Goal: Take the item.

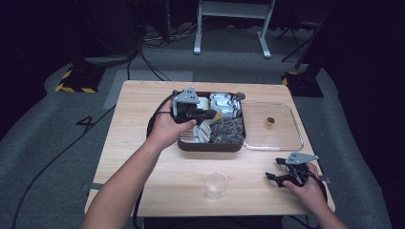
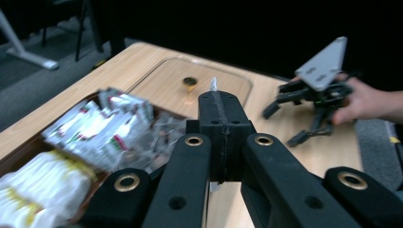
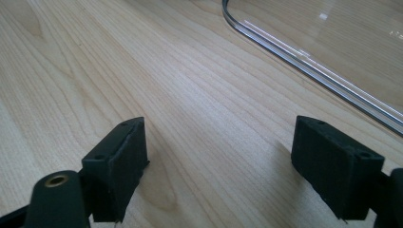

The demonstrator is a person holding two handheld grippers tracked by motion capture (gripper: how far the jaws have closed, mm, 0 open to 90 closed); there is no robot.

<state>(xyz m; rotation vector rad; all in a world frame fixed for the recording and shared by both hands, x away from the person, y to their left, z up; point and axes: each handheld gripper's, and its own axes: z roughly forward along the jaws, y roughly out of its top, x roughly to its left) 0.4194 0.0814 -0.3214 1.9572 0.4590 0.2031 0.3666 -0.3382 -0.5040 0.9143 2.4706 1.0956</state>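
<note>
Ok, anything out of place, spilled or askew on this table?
Nothing spilled or damaged. The one oddity: a small brown capsule sits alone on the clear lid beside the compartment tray, apart from the sorted packets. The left gripper pinches a thin packet; the plastic cup stands upright.

A large dark "4" (image 1: 86, 123) stands on the grey floor (image 1: 57, 143) left of the table (image 1: 143, 191). Print on the packets (image 2: 111, 126) in the tray is too blurred to read.
</note>
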